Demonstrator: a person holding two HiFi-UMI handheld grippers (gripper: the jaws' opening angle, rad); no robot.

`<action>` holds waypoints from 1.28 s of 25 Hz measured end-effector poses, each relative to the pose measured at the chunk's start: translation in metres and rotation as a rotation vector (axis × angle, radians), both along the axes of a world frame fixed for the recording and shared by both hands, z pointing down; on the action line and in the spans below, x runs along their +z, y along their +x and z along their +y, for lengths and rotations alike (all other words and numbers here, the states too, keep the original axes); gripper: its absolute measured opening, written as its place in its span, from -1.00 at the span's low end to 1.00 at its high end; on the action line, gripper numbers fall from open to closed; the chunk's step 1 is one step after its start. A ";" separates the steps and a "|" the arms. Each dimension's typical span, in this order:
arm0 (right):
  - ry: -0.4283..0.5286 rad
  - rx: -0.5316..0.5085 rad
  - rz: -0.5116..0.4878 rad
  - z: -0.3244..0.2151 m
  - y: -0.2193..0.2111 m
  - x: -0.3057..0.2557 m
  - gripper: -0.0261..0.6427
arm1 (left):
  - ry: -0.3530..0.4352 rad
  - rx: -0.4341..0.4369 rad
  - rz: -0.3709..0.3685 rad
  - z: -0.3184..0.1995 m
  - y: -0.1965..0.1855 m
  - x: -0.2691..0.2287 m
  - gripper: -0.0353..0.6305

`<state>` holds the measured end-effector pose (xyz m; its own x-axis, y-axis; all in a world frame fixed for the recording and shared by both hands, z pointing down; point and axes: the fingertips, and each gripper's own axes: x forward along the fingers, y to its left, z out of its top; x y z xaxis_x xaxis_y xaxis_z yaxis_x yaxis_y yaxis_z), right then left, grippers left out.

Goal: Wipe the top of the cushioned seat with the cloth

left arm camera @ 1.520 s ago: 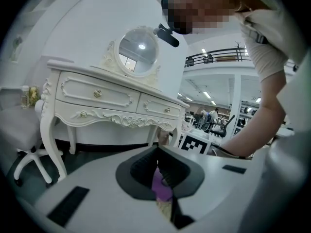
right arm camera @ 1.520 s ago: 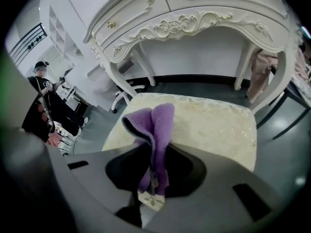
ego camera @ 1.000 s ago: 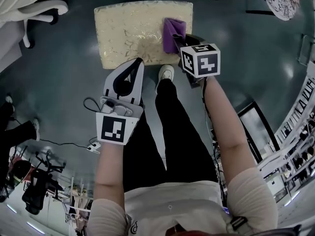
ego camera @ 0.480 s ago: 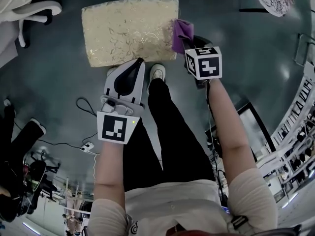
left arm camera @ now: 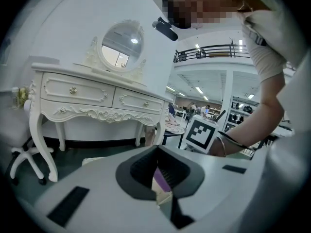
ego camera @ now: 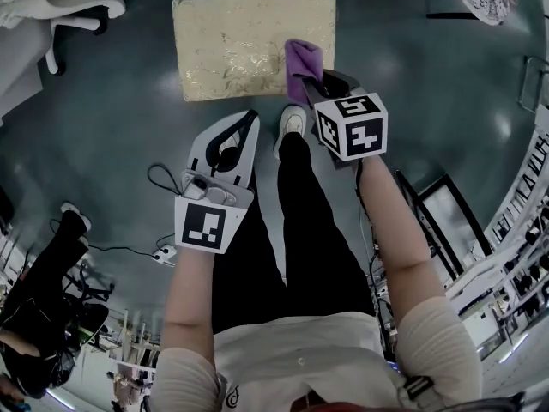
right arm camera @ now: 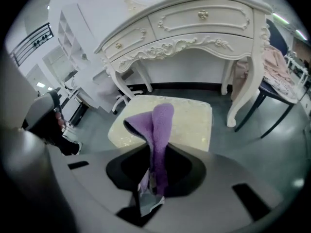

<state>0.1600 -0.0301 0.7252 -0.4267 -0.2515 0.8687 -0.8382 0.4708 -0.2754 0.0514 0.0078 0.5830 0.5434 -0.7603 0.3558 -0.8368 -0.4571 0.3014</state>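
Note:
The cushioned seat point(ego camera: 240, 41) is a pale gold patterned square on the dark floor, at the top of the head view. A purple cloth point(ego camera: 303, 65) hangs over the seat's right front part, with my right gripper point(ego camera: 314, 81) shut on it. In the right gripper view the cloth point(right arm camera: 159, 130) stands up from between the jaws, and the seat point(right arm camera: 189, 123) lies just beyond. My left gripper point(ego camera: 250, 115) is shut with nothing held, and hovers over the floor in front of the seat's near edge. From the left gripper point(left arm camera: 163, 195) the purple cloth shows past the jaws.
A white carved dressing table point(right arm camera: 194, 23) with an oval mirror point(left arm camera: 120, 47) stands behind the seat. A white chair base point(ego camera: 69, 7) is at the far left. My shoe point(ego camera: 290, 125) rests by the seat's front. A cable point(ego camera: 159, 178) and another person's legs point(ego camera: 51, 256) are at the left.
My right gripper has carried the cloth from the seat's right edge back inward over its right front part. The left gripper has stayed in front of the seat.

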 end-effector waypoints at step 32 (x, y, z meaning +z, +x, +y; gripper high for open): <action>-0.047 -0.109 -0.062 0.054 -0.203 0.058 -0.67 | -0.015 -0.033 -0.032 0.021 -0.154 0.033 -0.85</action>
<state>-0.0427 0.0237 0.7829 -0.5021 -0.1602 0.8499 -0.7638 0.5431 -0.3488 -0.1027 0.0289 0.6160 0.5063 -0.7720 0.3844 -0.8607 -0.4245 0.2810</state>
